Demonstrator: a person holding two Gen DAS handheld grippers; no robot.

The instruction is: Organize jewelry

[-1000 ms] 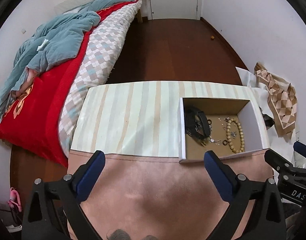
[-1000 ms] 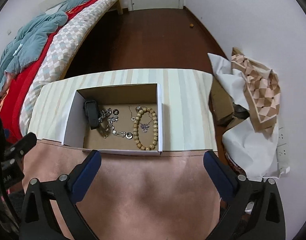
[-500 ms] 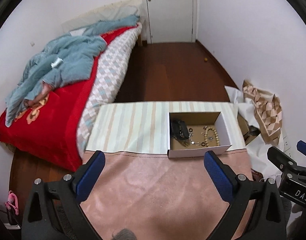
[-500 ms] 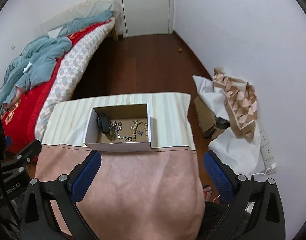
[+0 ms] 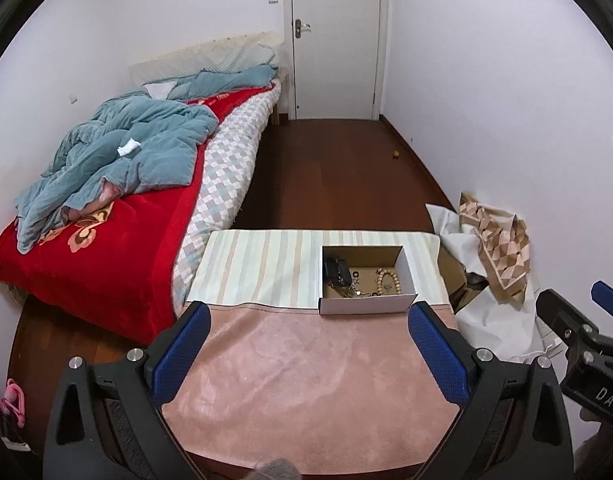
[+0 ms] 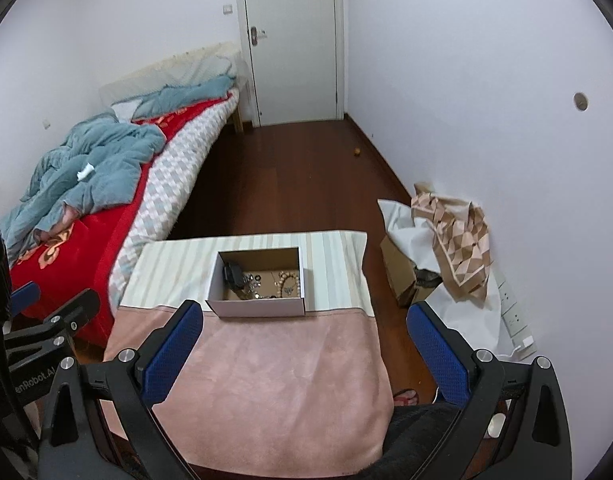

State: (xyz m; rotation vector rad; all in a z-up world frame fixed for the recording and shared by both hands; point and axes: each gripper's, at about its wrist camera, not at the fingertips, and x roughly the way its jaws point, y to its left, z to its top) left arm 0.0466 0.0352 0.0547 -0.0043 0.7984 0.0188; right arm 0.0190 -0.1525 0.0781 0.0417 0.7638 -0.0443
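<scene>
Presently, in the left wrist view, the left gripper [image 5: 306, 350] hangs above the pink cloth [image 5: 306, 380] on the surface, its jaws wide apart and holding nothing. Ahead, a white cardboard box [image 5: 366, 304] sits on the striped cloth [image 5: 262, 264], its near wall at the seam with the pink cloth. Inside lie a black strap-like item [image 5: 337, 271] at the left, small silver pieces and dark rings [image 5: 356, 290] in the middle, and a beaded bracelet [image 5: 387, 281] at the right. The right gripper [image 5: 578, 320] shows at the right edge, well apart from the box. A bed [image 5: 106, 240] stands to the left.

In the right wrist view, the right gripper [image 6: 304, 348] likewise hangs over the pink cloth [image 6: 274, 380], jaws wide and empty. The box [image 6: 258, 306] lies just beyond the fingertips [image 6: 186, 324], with the beaded bracelet [image 6: 289, 282] against its right wall. Crumpled paper [image 6: 450, 240] rests by the wall at the right.
</scene>
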